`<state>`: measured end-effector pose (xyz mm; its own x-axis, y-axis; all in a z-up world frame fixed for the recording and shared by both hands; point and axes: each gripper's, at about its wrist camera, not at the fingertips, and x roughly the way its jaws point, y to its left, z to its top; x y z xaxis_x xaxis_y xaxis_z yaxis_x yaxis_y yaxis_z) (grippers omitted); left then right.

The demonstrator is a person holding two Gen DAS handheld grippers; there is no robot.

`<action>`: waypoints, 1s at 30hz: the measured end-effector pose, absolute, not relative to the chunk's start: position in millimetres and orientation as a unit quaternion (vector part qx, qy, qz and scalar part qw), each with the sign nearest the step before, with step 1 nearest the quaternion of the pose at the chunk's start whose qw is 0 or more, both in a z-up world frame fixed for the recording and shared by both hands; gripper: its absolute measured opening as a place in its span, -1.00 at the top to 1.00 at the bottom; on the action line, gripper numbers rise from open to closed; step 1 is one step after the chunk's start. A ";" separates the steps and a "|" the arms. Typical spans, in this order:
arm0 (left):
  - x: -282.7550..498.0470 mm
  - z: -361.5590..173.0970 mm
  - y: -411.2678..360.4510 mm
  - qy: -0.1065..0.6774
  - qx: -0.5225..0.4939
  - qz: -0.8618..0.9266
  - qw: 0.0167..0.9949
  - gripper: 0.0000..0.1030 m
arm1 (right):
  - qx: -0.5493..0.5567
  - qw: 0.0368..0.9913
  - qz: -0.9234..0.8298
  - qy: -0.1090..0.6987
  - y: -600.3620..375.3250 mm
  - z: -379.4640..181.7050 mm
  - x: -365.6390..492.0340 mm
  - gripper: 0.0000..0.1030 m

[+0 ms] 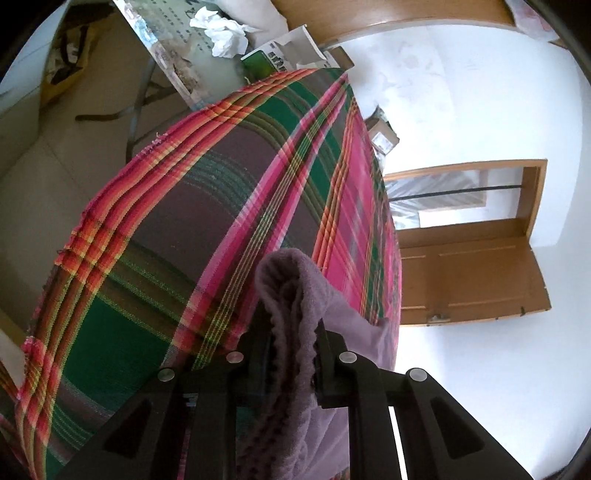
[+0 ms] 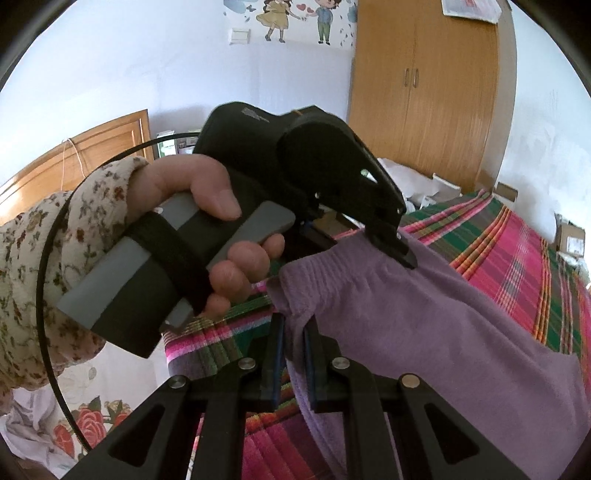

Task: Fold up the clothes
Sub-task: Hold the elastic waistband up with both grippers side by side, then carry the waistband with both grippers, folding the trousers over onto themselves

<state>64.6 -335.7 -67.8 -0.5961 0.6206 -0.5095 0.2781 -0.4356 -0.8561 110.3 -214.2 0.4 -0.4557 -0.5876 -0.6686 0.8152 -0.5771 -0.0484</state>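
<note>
Purple garment (image 2: pixel 424 314) pinched by both tools (image 1: pixel 291 332) (image 2: pixel 293 332); plaid cloth (image 1: pixel 166 221) beneath, wardrobe (image 2: pixel 424 92) behind.

One purple garment (image 2: pixel 424 325) lies over one plaid bedcover (image 1: pixel 192 206). Two grippers show: the left gripper (image 2: pixel 397 247), held by one hand (image 2: pixel 207 229) in a floral sleeve (image 2: pixel 44 266), and the right gripper (image 2: pixel 293 354), each with two fingers (image 2: pixel 273 354) pinching the garment. One wardrobe (image 2: pixel 424 92) with two doors, one wooden door (image 1: pixel 469 273), one crumpled tissue (image 1: pixel 221 29), two cartoon figures (image 2: pixel 299 18) on the wall.
</note>
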 end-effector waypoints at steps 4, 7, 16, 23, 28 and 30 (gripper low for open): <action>66.6 -61.1 -332.4 -0.518 -0.428 0.732 0.118 0.66 | 0.298 0.423 -0.837 0.177 -206.6 3.9 112.1 0.81; 59.9 -49.9 -320.2 -0.514 -0.422 0.737 0.120 0.66 | 0.286 0.424 -0.843 0.168 -198.2 9.9 114.8 0.82; 53.6 -7.4 -295.4 -0.487 -0.402 0.763 0.139 0.66 | 0.254 0.420 -0.861 0.131 -161.1 35.1 129.0 0.83; 49.0 18.5 -264.4 -0.463 -0.398 0.773 0.170 0.66 | 0.243 0.410 -0.874 0.098 -119.0 53.9 144.4 0.83; 40.5 37.0 -237.6 -0.444 -0.401 0.777 0.193 0.66 | 0.237 0.396 -0.884 0.070 -84.1 67.2 154.1 0.83; 36.5 41.5 -225.4 -0.438 -0.403 0.778 0.200 0.66 | 0.234 0.387 -0.890 0.061 -72.0 71.8 158.6 0.83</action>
<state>36.5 -225.4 41.5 -0.5950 0.6644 -0.4523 0.0427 -0.5358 -0.8433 158.6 -72.0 71.8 -0.5916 -0.6595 -0.4637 0.7169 -0.6935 0.0717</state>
